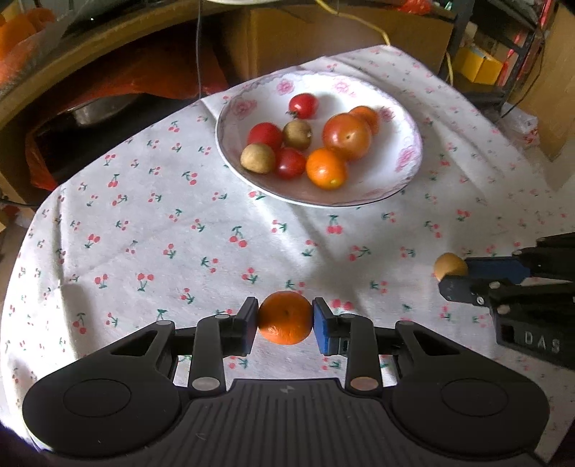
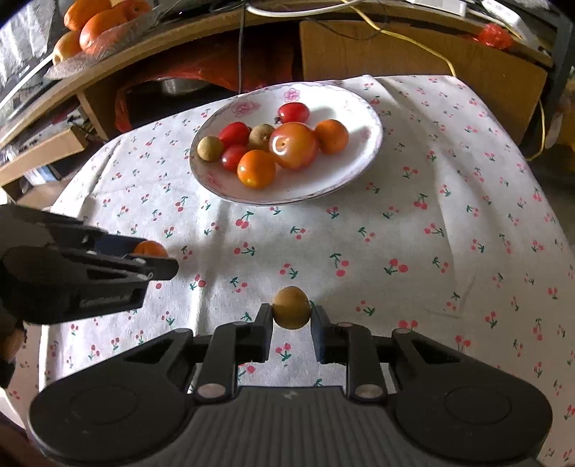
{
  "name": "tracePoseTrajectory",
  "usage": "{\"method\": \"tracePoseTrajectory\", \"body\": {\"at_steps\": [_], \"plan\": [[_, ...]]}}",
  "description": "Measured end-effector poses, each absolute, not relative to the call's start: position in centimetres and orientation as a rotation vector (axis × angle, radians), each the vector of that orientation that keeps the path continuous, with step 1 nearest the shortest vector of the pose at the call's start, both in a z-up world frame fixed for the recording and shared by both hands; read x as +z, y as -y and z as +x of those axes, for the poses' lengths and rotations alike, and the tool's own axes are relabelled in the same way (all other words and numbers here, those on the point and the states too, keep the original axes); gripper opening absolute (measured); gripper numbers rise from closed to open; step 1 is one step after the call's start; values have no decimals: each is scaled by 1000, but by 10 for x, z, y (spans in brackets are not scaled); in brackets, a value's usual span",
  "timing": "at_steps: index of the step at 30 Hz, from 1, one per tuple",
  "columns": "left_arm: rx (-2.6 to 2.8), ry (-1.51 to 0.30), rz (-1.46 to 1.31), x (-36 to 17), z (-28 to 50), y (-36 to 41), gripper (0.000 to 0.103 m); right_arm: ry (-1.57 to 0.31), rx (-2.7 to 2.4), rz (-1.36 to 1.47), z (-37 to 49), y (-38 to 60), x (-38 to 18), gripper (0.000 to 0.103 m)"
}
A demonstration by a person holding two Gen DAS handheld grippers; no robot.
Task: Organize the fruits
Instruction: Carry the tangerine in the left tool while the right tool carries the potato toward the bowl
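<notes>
While the left gripper (image 1: 285, 323) clamps a small orange (image 1: 285, 318) between its blue pads, the fruit sits just above the cherry-print cloth (image 1: 143, 233), both pads pressed to its sides. The right gripper (image 2: 291, 325) is closed on a small tan fruit (image 2: 291, 307), pinched at its tips and likewise held a little off the cloth. Each gripper shows at the edge of the other's view, well apart, pointing inward with its fruit at the tip. Farther back on the cloth stands a white plate (image 1: 363, 194) with pink flowers on its rim. On it lie three small red tomatoes (image 1: 304, 105), two tan fruits (image 1: 257, 158), a large reddish tomato (image 1: 346, 135) and two oranges (image 1: 326, 169), mostly touching in one cluster. Behind the table are a cardboard box (image 2: 413, 54) and a tray of oranges (image 2: 97, 25) on a shelf.
</notes>
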State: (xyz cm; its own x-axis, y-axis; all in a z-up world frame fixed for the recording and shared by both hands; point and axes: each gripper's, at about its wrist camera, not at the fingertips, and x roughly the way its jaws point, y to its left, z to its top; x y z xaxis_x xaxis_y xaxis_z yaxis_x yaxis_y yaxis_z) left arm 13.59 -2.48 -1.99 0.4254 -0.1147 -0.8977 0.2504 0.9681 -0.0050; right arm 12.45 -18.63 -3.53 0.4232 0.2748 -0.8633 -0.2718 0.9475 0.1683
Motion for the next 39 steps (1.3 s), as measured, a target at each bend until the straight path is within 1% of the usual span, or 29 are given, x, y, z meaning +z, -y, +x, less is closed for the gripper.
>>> {"method": "tracePoseTrajectory", "body": {"at_steps": [5,14,20,23,25,30,32,34,37,39], "plan": [[-256,-1112,141,-17,135,34,40,-1061,341,50,122,200,-26,23],[-273,-1127,212,-29,137,53,40,-1099,313,57,126,205,-37,23],[-288,-1119,244,-35,131,56,41,-1070,317,-56,116,198,-41,24],[-293,-1116,244,-35,131,55,41,-1080,344,-94,111,197,-46,25],[-299,-1111,249,-35,130,55,42,-1065,368,-94,108,199,-46,29],[-310,-1112,252,-34,131,56,43,-1057,375,-67,107,207,-47,31],[-314,-1116,244,-34,131,54,48,-1058,374,-57,108,209,-46,31],[-315,-1119,240,-33,131,52,51,-1052,374,-51,109,209,-46,32],[-315,-1122,222,-31,130,49,61,-1040,376,-56,113,206,-46,33],[-317,-1120,216,-29,131,49,61,-1036,371,-60,116,203,-46,33]]}}
